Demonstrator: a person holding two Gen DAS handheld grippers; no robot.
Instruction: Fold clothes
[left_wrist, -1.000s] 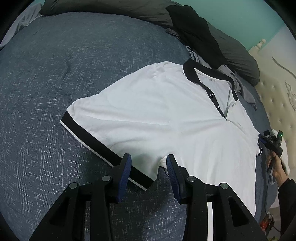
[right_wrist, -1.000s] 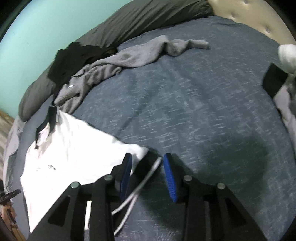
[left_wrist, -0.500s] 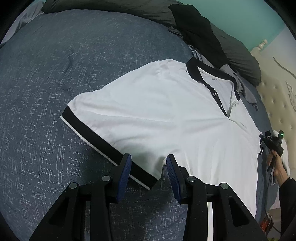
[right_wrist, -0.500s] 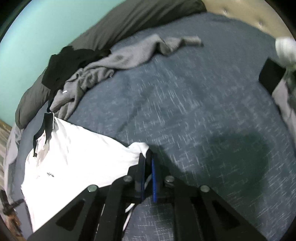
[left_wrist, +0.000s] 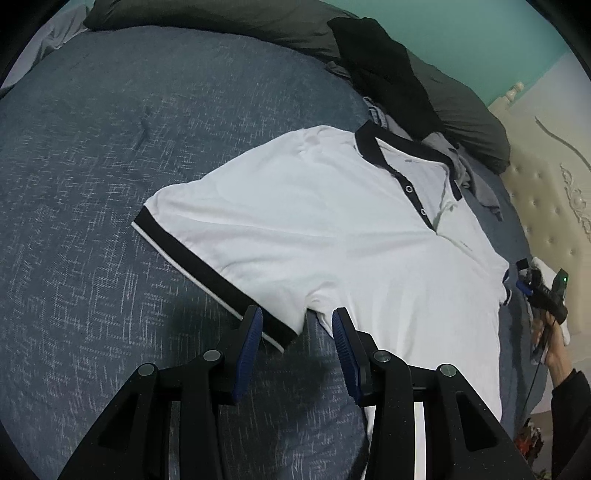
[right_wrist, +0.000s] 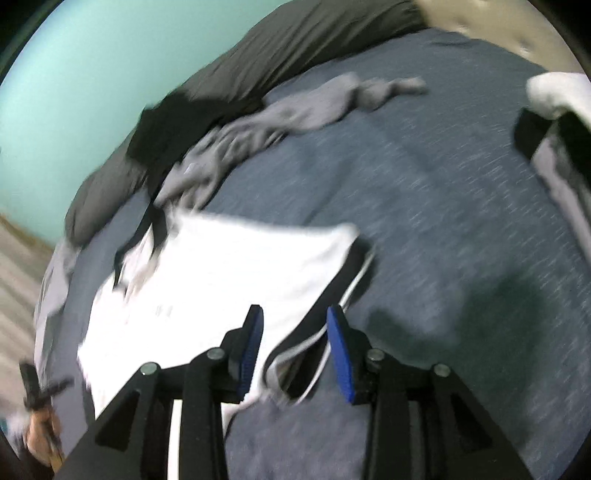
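One white polo shirt (left_wrist: 332, 236) lies flat on the bed (left_wrist: 92, 184); one grey garment (right_wrist: 280, 122) and one black garment (left_wrist: 388, 74) crowd its collar. Left gripper (left_wrist: 297, 341) jaws gape empty; right gripper (right_wrist: 293, 343) jaws just opened around the sleeve.

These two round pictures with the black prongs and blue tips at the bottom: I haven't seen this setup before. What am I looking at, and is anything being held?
Each picture comes from a fisheye camera on a hand-held gripper, looking along its two blue-padded fingers. A person holds one in each hand.

The left view shows the left gripper open, above a white polo shirt lying flat on a blue-grey bedspread, beside the sleeve's black cuff. The person's other hand shows at the far edge.

The right view is blurred. The right gripper has just been opening; the shirt's other sleeve lies between the fingers, not pinched. Grey clothing and black clothing lie further back.
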